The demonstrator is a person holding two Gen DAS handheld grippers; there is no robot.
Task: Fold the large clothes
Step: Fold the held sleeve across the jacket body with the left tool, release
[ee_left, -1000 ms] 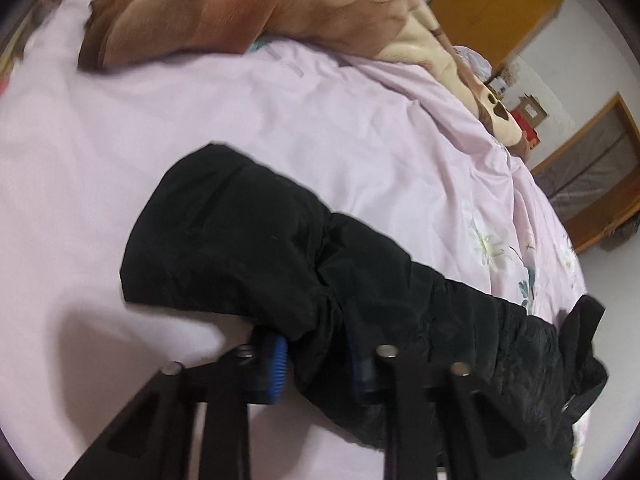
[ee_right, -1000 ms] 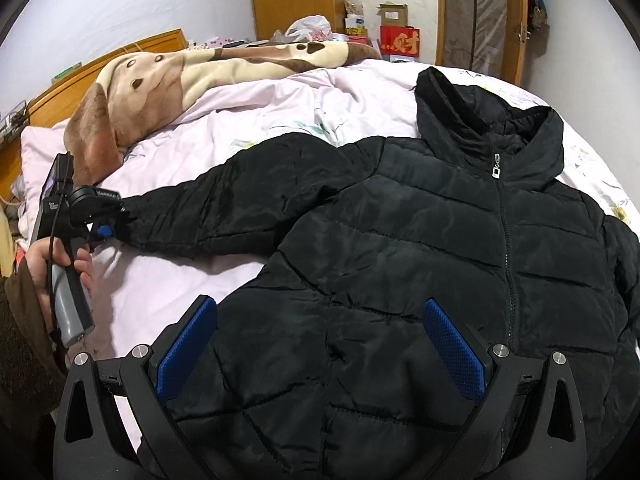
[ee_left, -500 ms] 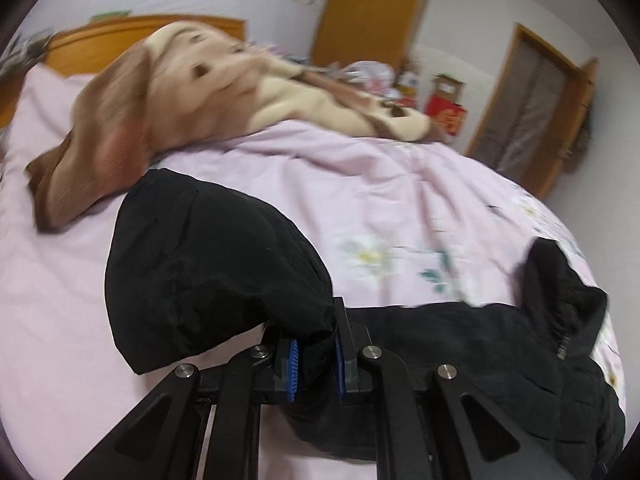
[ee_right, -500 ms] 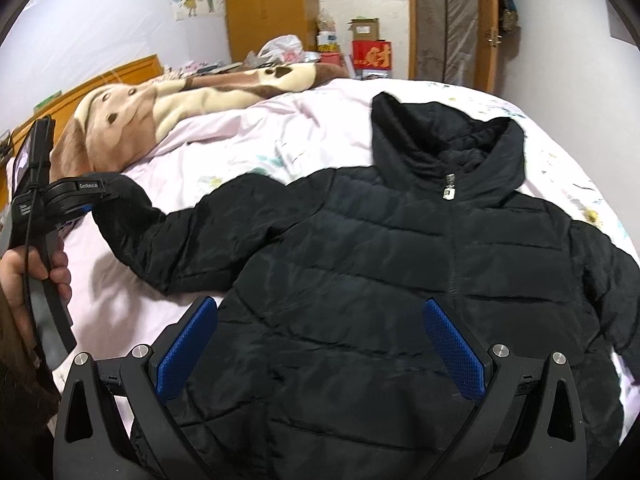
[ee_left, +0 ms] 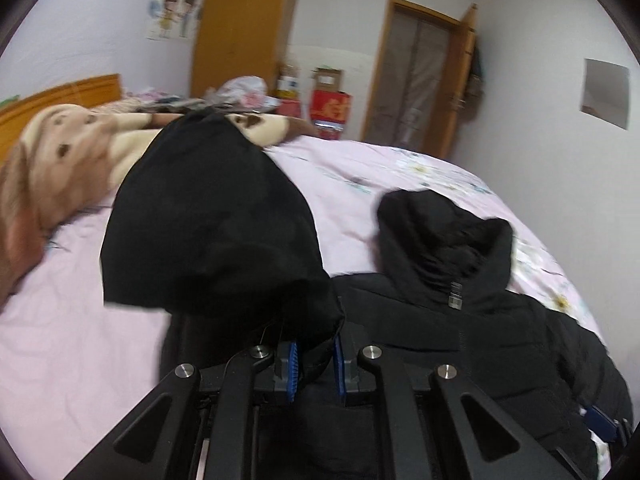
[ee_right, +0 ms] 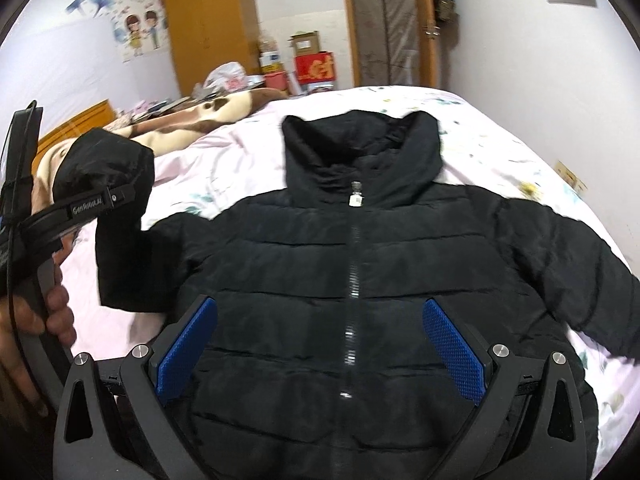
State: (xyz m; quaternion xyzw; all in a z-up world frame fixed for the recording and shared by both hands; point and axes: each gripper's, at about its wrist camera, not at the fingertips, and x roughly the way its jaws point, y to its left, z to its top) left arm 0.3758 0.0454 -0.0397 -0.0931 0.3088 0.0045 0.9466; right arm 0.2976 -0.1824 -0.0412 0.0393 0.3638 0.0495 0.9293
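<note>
One black puffer jacket (ee_right: 352, 280) lies front-up on the pink bed sheet (ee_right: 500, 148), which carries a faint floral print. Its shell is smooth and slightly glossy, quilted into broad horizontal bands, with a zip (ee_right: 352, 264) closed up the middle and a small pale tag at the pull. The hood (ee_right: 360, 140) stands in a soft, crumpled arch above the collar.

A plush blanket (ee_left: 60, 160) in cream and brown, with dark spots, is heaped near the wooden headboard (ee_right: 76, 128). Behind the bed stand an orange-brown wardrobe (ee_right: 212, 20), cardboard boxes and a red box (ee_right: 316, 68) bearing a large gold character. A cartoon sticker of two children (ee_right: 142, 30) is on the wall.

On the side of the left gripper (ee_left: 314, 364), seen from the right wrist view, white lettering reads "GenRobot.AI", as best the small print allows.

That gripper's blue ribbed pads (ee_left: 292, 368) are clenched nearly together on the jacket's sleeve (ee_left: 212, 220), pinching a bunch of fabric at the cuff end. The sleeve is lifted off the sheet and bulges forward in a rounded black mass over the jacket's shoulder area. The left hand (ee_right: 44, 320) wraps the gripper's handle.

The right gripper (ee_right: 320, 354) hangs over the jacket's lower front with its jaws spread wide, one textured blue pad on each side of the zip, holding nothing. Whether the pads touch the fabric cannot be told.
</note>
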